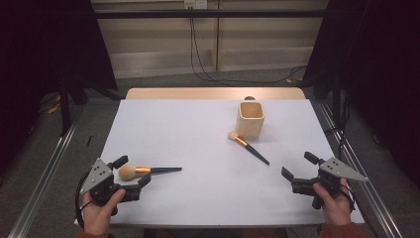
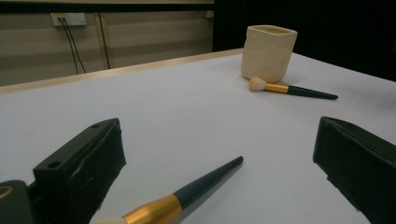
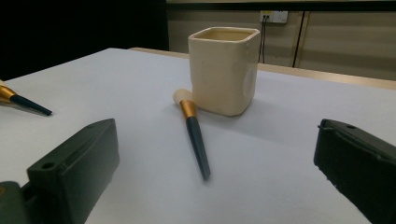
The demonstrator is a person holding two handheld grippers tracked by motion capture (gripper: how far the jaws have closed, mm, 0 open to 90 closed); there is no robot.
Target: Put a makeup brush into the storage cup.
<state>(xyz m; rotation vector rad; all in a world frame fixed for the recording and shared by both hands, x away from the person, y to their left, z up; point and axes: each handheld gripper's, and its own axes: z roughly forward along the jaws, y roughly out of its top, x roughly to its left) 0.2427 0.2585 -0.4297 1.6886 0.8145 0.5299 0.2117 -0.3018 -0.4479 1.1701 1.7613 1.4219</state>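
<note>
A large makeup brush [image 1: 148, 170] with a tan head, gold ferrule and dark handle lies at the front left of the white table [image 1: 198, 129]. My left gripper [image 1: 132, 171] stands open around its head, and the pads are clear of it. In the left gripper view the brush [image 2: 205, 184] lies loose between the wide jaws. A smaller brush [image 1: 247, 147] rests in front of a cream square cup [image 1: 250, 119]. My right gripper [image 1: 299, 165] is open and holds nothing at the front right. It faces the cup [image 3: 224, 70] and the small brush [image 3: 195, 135].
A strip of bare wood [image 1: 213, 93] runs along the table's far edge. Metal rails [image 1: 44, 173] flank both sides. Cables [image 1: 208, 69] lie on the floor behind the table. The white surface between the two brushes is bare.
</note>
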